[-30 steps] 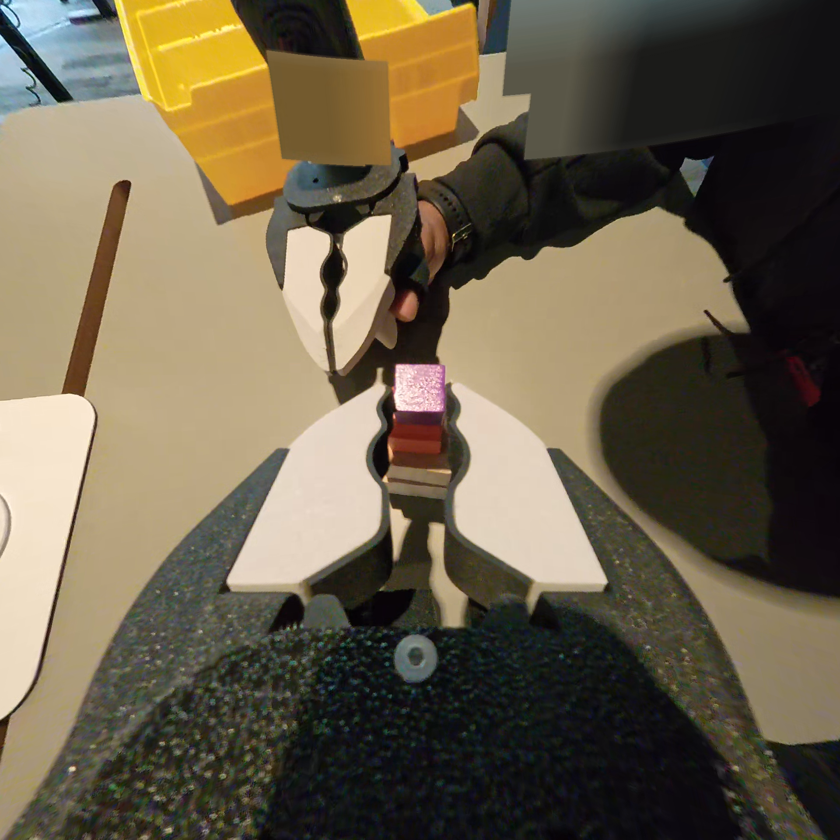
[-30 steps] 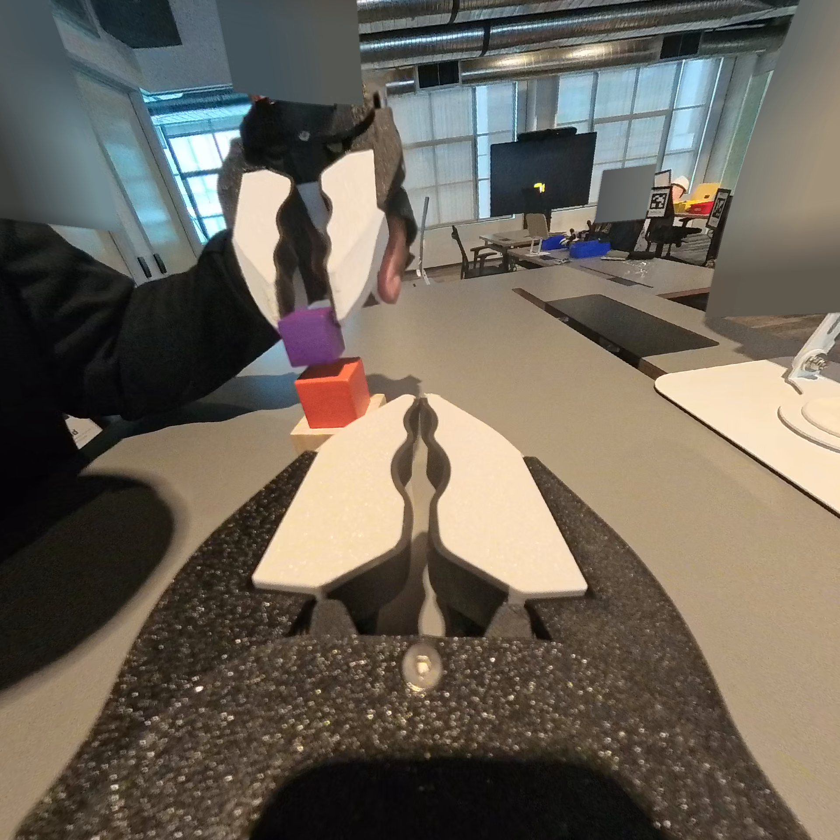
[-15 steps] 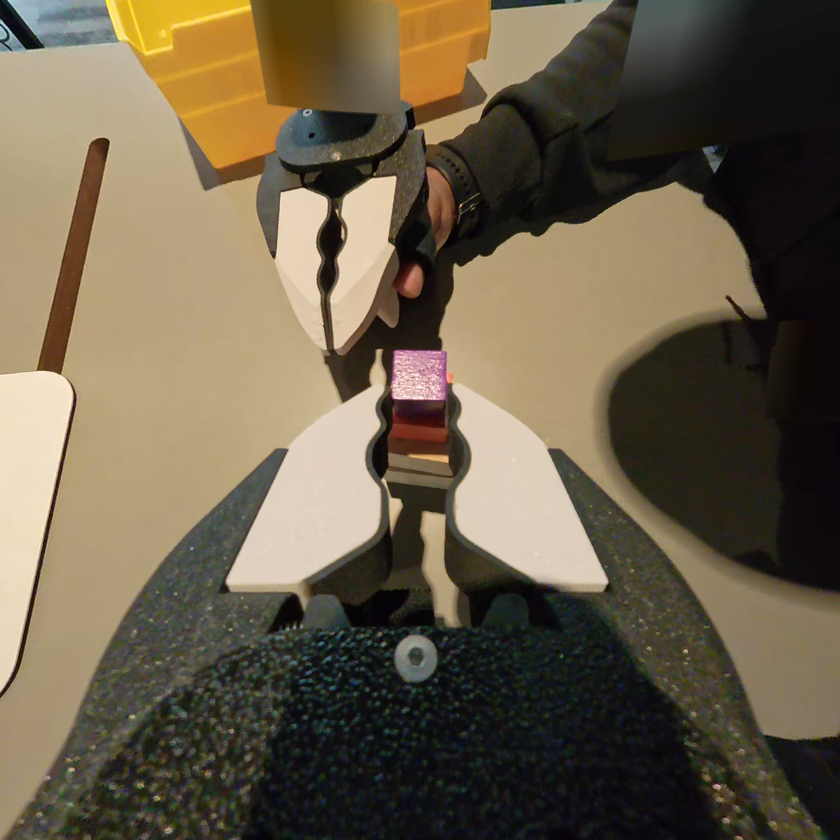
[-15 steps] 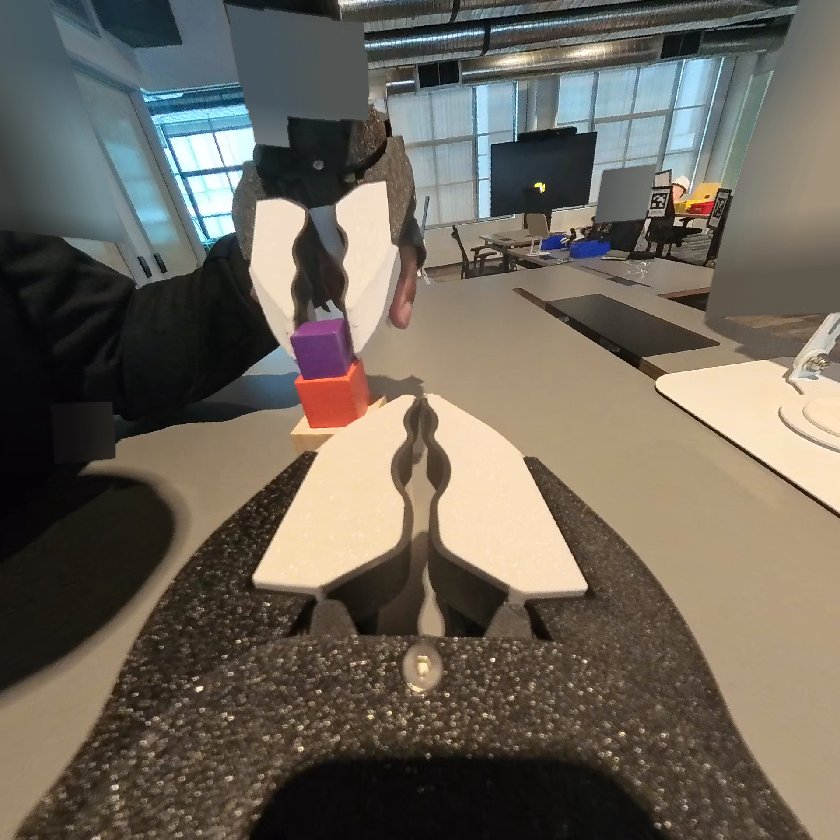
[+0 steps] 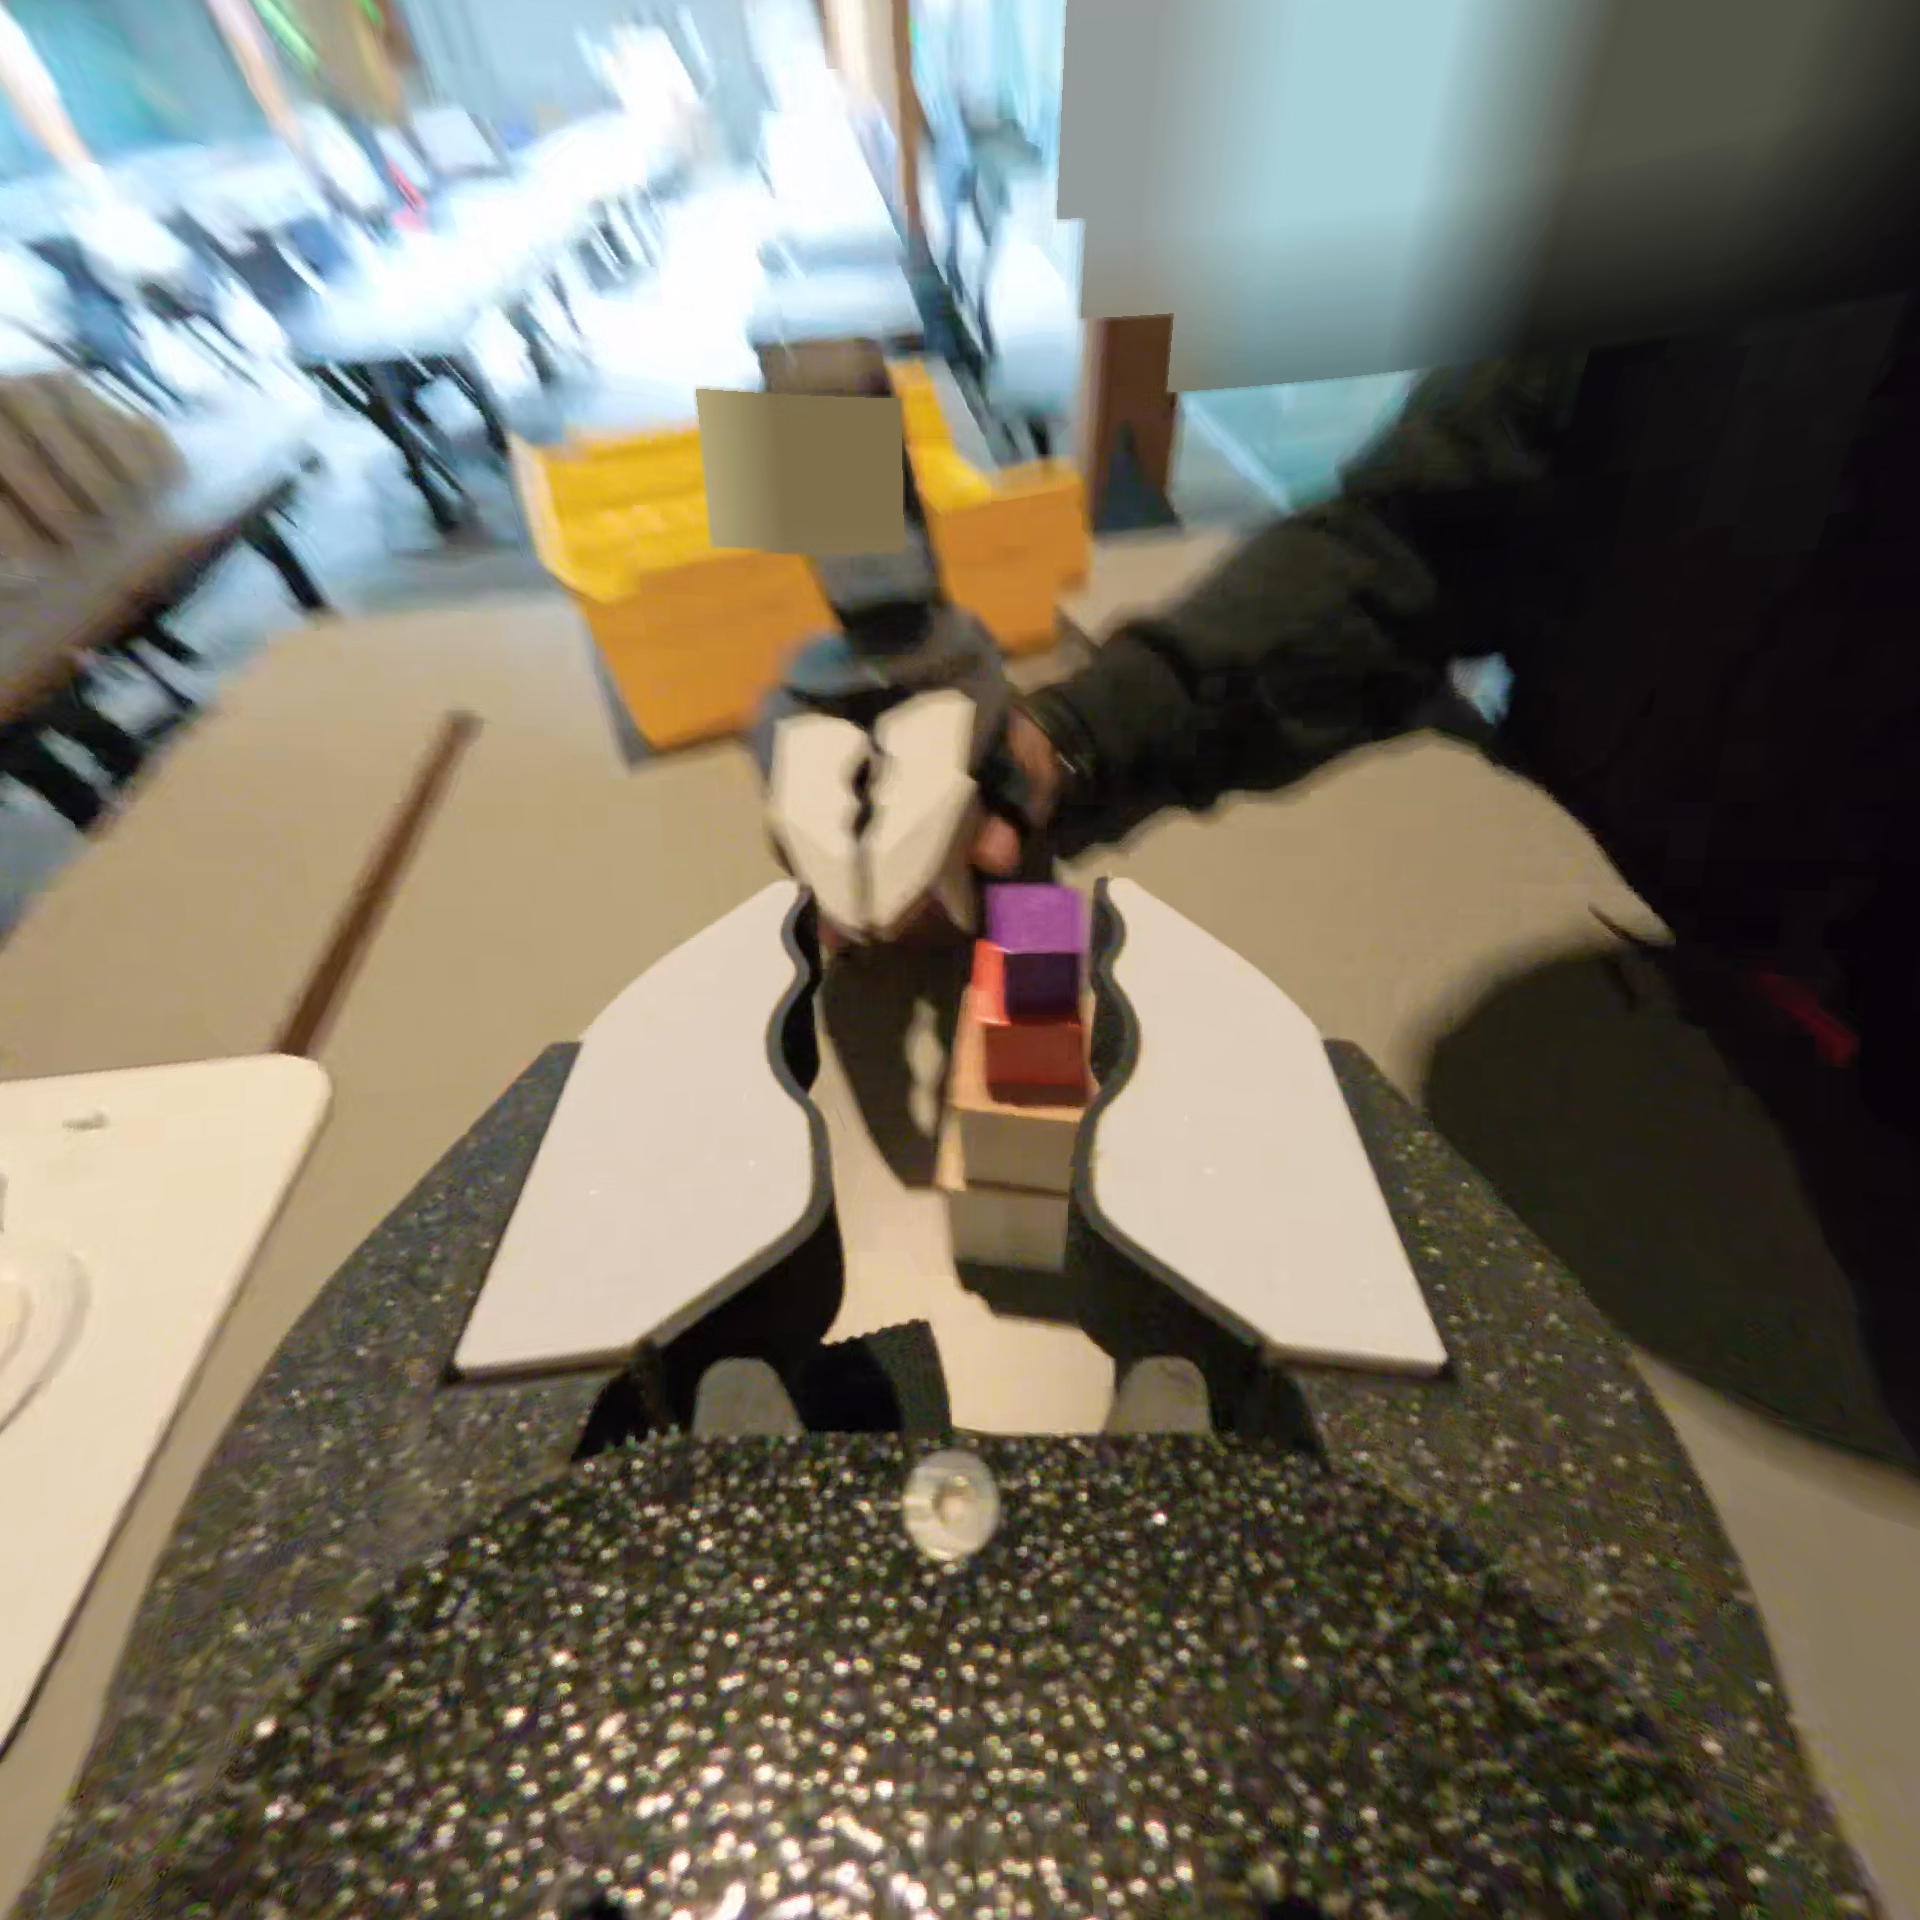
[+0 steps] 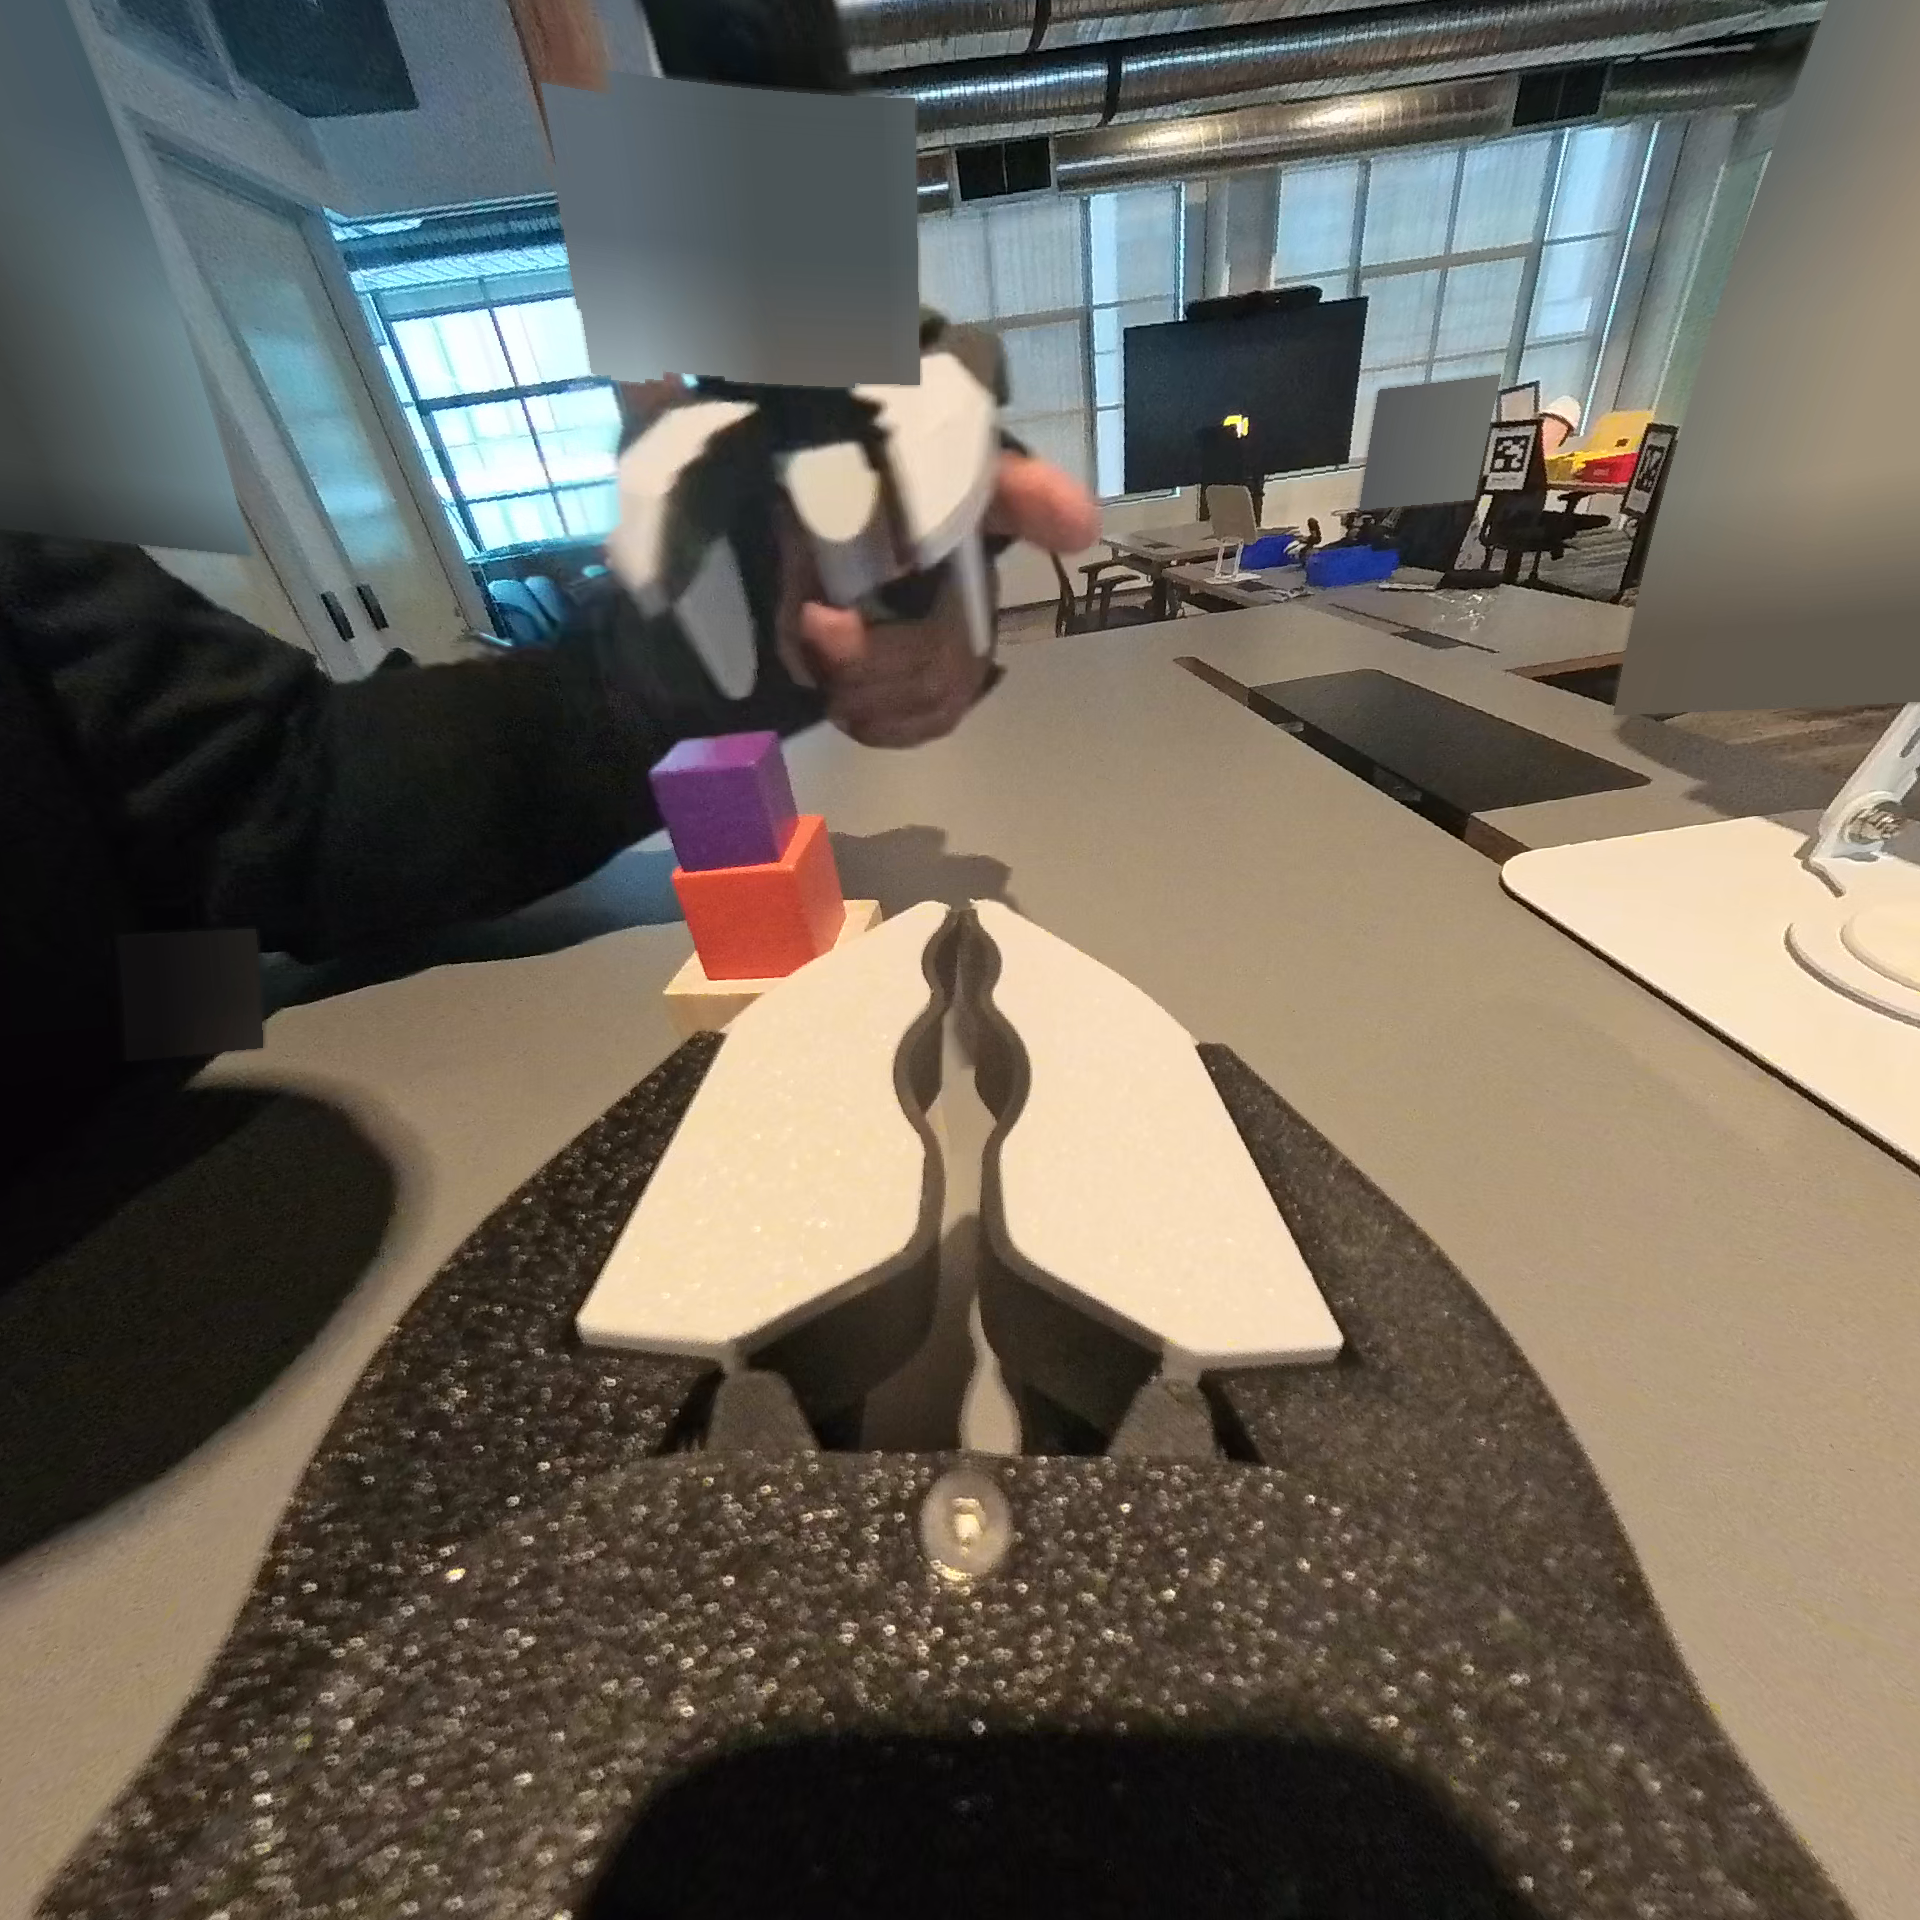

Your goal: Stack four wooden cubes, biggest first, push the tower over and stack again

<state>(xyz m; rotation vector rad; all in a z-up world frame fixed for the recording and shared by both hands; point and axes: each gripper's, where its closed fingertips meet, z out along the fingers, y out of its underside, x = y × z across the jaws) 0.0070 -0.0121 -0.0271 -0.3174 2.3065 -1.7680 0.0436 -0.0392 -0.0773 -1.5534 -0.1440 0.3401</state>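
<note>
A tower of cubes stands on the grey table: a purple cube point(image 5: 1034, 940) point(image 6: 722, 795) on top, a red cube point(image 5: 1034, 1049) point(image 6: 758, 909) under it, then a pale wooden cube point(image 5: 1013, 1143) point(image 6: 717, 997) and another pale one point(image 5: 1008, 1226) at the bottom. My left gripper point(image 5: 951, 904) is open and empty, raised above and behind the tower; it is blurred in the right wrist view point(image 6: 852, 644). My right gripper point(image 6: 956, 914) is shut and empty, low beside the tower; in the left wrist view point(image 5: 873, 831) it sits just left of the purple cube.
Yellow bins point(image 5: 707, 623) stand at the table's far edge. A white board point(image 5: 135, 1195) point(image 6: 1714, 935) lies to one side. A dark slot point(image 5: 374, 862) runs through the tabletop. A person's dark sleeve point(image 6: 312, 779) reaches across behind the tower. The red cube point(image 6: 758, 909) is about 4 centimeters from my right fingertips.
My left gripper set the purple cube on the red cube, opened, and pulled up and back with its view tilted. My right gripper stayed shut in place.
</note>
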